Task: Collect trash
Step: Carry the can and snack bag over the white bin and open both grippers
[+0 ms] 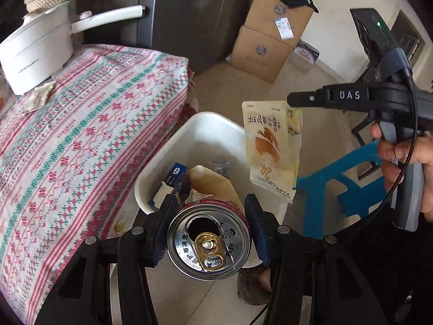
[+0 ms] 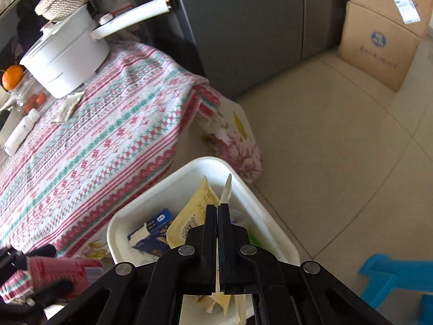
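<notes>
My left gripper (image 1: pixel 212 216) is shut on an opened drink can (image 1: pixel 208 243), silver on top with a red side, held above the near end of a white bin (image 1: pixel 211 127). The bin stands on the floor by the table and holds a blue carton (image 1: pixel 176 173) and a tan packet (image 1: pixel 216 184). My right gripper (image 1: pixel 291 100) is shut on the top edge of a yellow snack wrapper (image 1: pixel 270 151), which hangs over the bin's right side. In the right wrist view the right gripper (image 2: pixel 217 205) pinches the wrapper (image 2: pixel 226 304) above the bin (image 2: pixel 151 197). The red can (image 2: pixel 65 270) shows blurred at lower left.
A table with a patterned cloth (image 1: pixel 81 140) stands left of the bin, bearing a white pot (image 1: pixel 38 51), a small wrapper (image 1: pixel 40 96) and a white bottle (image 2: pixel 20 131). Cardboard boxes (image 1: pixel 268 40) and a grey cabinet (image 1: pixel 189 13) stand behind. A blue stool (image 1: pixel 333 187) is at the right.
</notes>
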Available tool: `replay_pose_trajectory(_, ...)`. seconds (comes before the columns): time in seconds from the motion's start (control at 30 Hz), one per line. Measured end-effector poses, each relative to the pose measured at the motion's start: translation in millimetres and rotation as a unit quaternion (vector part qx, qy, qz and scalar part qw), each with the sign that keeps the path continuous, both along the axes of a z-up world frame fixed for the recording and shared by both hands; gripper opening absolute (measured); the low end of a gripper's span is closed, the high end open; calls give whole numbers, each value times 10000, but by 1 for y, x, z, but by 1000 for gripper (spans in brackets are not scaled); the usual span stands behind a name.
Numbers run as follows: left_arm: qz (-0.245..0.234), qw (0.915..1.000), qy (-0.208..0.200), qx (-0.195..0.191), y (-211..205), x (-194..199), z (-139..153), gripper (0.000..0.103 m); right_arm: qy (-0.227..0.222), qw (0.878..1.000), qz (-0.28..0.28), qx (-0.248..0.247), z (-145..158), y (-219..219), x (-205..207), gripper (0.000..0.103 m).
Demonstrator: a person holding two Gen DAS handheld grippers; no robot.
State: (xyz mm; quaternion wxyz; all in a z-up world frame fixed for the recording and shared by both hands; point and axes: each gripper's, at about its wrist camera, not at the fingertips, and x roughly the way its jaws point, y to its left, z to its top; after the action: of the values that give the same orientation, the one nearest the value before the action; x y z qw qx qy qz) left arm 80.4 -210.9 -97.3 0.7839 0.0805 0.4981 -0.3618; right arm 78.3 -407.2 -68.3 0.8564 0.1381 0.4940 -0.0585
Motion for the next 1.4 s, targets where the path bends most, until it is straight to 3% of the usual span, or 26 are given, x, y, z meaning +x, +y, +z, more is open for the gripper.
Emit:
replay_pose_trajectory(0.13, -70, 9999, 45, 102, -10, 0, -11, 55, 66, 9999, -92, 3, -4, -6, 3, 0)
replay_pose_trajectory(0.3, -91, 9997, 89, 190, -14, 3, -20, 55, 121, 9987, -343, 356, -8, -17, 5, 8)
replay_pose_trajectory(0.37, -91, 9997, 84, 232, -15, 4, -23, 55, 91, 9985, -386, 377, -6, -19, 3, 25)
replay_pose_trajectory(0.43, -110, 9995, 59, 291, -18, 4, -26, 55, 50, 9985, -394, 375, -4, -20, 1, 30)
replay_pose_trajectory(0.73, -190, 9983, -61, 541, -28, 7, -34, 55, -9, 9995, -273, 145, 3, -13, -1, 30)
replay_pose_trajectory(0.9, -134, 9983, -217, 516, -24, 5, -24, 68, -7, 9997, -239, 112, 3, -11, 0, 30)
replay_pose_trajectory(1.0, -77, 9984, -276, 479, -18, 5, -16, 69, -7, 9997, -210, 111, 4, -9, 0, 30)
replay_pose_trajectory(1.4, 561, 9974, -274, 361, 45, 11, 10, 69, -115, 9998, -50, 120, 13, 13, 11, 39)
